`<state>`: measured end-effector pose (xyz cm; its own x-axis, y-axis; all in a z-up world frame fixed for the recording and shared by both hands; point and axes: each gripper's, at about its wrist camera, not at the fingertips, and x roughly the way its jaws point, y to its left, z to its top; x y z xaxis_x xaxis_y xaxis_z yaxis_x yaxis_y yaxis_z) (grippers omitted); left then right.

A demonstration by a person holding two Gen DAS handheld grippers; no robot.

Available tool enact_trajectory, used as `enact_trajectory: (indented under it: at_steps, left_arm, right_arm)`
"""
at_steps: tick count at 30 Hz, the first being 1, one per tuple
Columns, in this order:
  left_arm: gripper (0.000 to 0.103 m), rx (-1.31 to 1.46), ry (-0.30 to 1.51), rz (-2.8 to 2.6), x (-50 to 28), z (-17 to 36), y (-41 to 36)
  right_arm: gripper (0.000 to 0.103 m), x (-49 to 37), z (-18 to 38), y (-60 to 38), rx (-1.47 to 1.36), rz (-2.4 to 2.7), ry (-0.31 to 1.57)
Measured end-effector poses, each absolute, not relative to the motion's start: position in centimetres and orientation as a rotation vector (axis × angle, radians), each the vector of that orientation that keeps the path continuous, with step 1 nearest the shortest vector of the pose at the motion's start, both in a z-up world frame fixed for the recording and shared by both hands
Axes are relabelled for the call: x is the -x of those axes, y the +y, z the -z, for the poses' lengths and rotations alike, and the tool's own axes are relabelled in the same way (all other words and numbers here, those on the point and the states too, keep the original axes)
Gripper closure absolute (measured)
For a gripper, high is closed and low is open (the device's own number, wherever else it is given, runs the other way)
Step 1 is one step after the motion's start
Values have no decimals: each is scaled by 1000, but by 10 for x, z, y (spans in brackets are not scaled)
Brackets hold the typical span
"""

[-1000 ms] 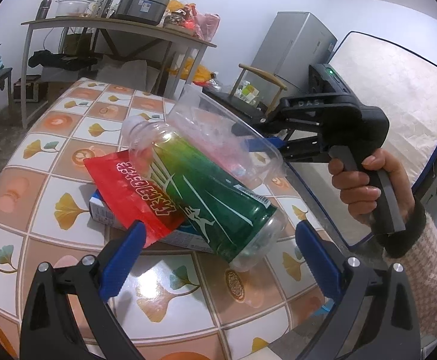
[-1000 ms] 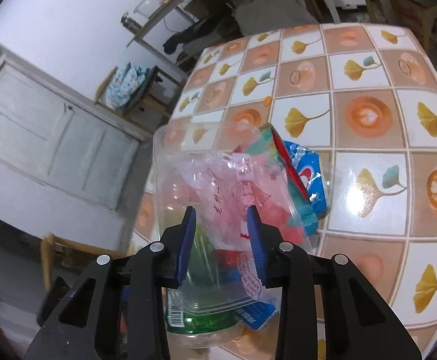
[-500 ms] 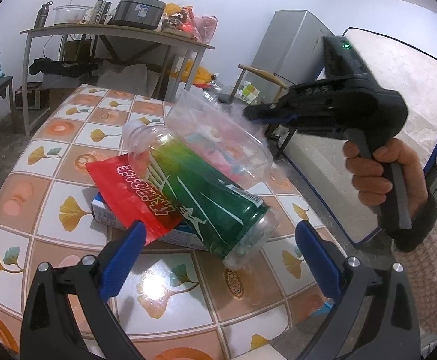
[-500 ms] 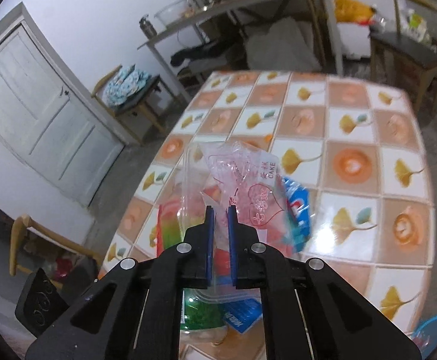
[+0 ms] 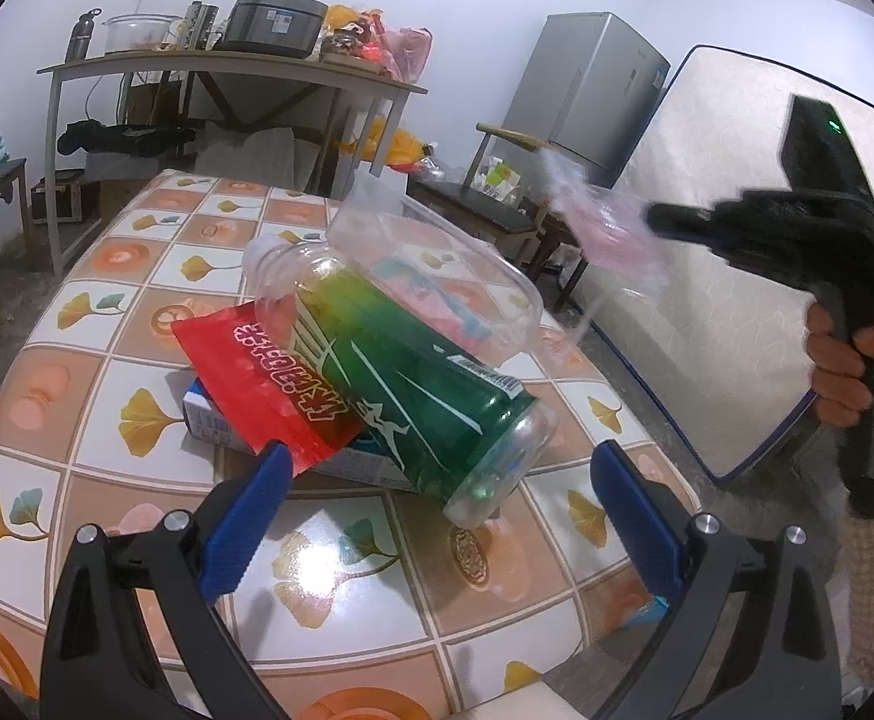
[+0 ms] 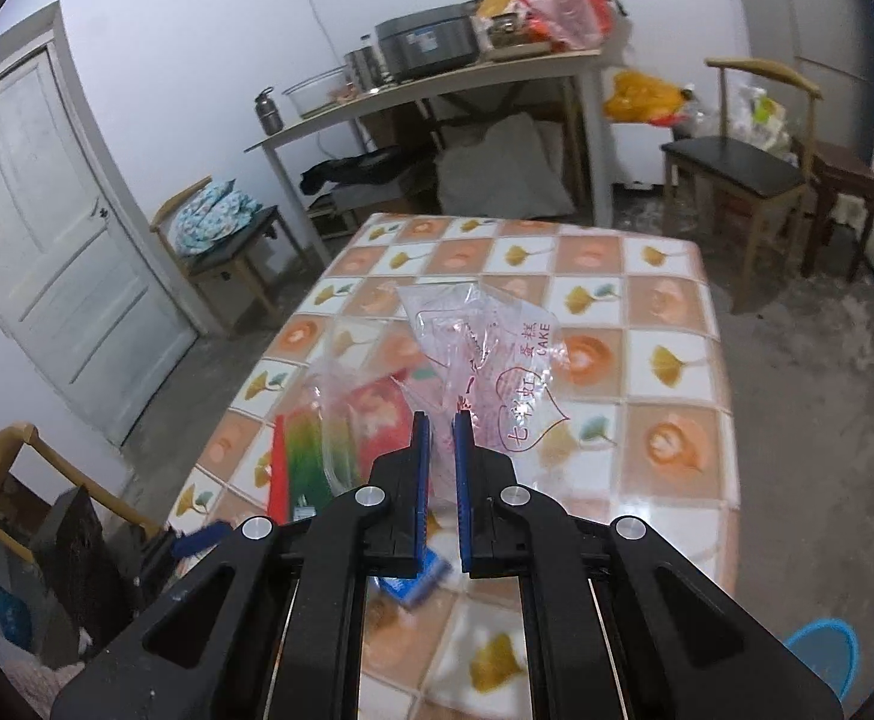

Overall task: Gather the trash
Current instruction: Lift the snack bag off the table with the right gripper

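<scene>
Up comes the right hand-held gripper, jaws just closed on the cake bag; left hand-held gripper gapes, bottle lying lengthwise just ahead.

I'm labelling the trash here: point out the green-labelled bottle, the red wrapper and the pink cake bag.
green-labelled bottle (image 5: 413, 384), left wrist view, label middle.
red wrapper (image 5: 275, 378), left wrist view, printed face.
pink cake bag (image 6: 497, 372), right wrist view, printed front.

Cool, even indoor light is filling both views; glare is showing on the table; the bag is blurring; fisheye edges are bending and darkening.
</scene>
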<state>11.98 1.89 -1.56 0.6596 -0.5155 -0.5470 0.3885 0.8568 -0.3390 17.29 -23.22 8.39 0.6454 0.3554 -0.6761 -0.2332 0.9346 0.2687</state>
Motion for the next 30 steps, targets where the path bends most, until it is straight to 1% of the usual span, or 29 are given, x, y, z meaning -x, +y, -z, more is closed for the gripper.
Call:
enact_trajectory:
  at_steps: [6,8,11,13,14,15,16,17,19,20,21,22,23,24,25,27,30]
  left_arm:
    - [6,175,694,521,-115,22,19]
    - [6,166,700,523,-113,24,18]
    - [6,152,707,523,-110,25,17]
    - [6,137,715,522,-107,26,15]
    - [6,131,718,521,-106,26,14]
    - [6,124,721,521,-105,26,14]
    - [6,117,723,520,-104,26,13]
    - [6,113,724,519,-104,26,13]
    - [6,105,728,516,-103,27,11]
    - [6,106,731,515,-103,27,11]
    - [6,109,734,515,-104,28,11]
    - [6,111,736,516,-104,28,10]
    - [6,114,738,517,-104,28,10]
    - [6,114,739,519,-102,28,9]
    - [6,113,741,520,-102,28,8]
    - [6,108,743,522,-102,29,7]
    - [6,108,747,522,-102,29,7]
  right_arm:
    - [97,-137,-62,-243,-135,-276,830]
    - [97,-130,-40,-240,-98,-244,865]
    - [95,-119,-5,-230,27,-192,897]
    - [92,-109,22,-225,82,-198,945]
    - [92,-106,31,-224,84,-206,963]
    - [90,-101,40,-225,73,-223,986]
    - [82,-98,43,-226,61,-238,999]
    - [76,-95,44,-229,46,-248,1003]
    - [53,-88,38,-238,8,-260,978]
    - [50,-85,34,-244,-19,-270,960]
    - [45,-83,29,-250,-53,-282,943]
    - [37,-82,23,-258,-106,-299,926]
    - [33,-83,19,-266,-149,-310,917]
    - [25,-85,17,-273,-191,-313,911]
    - [21,-87,17,-277,-217,-308,912]
    - [20,-95,22,-284,-264,-295,930]
    - [19,-113,46,-289,-316,-277,994]
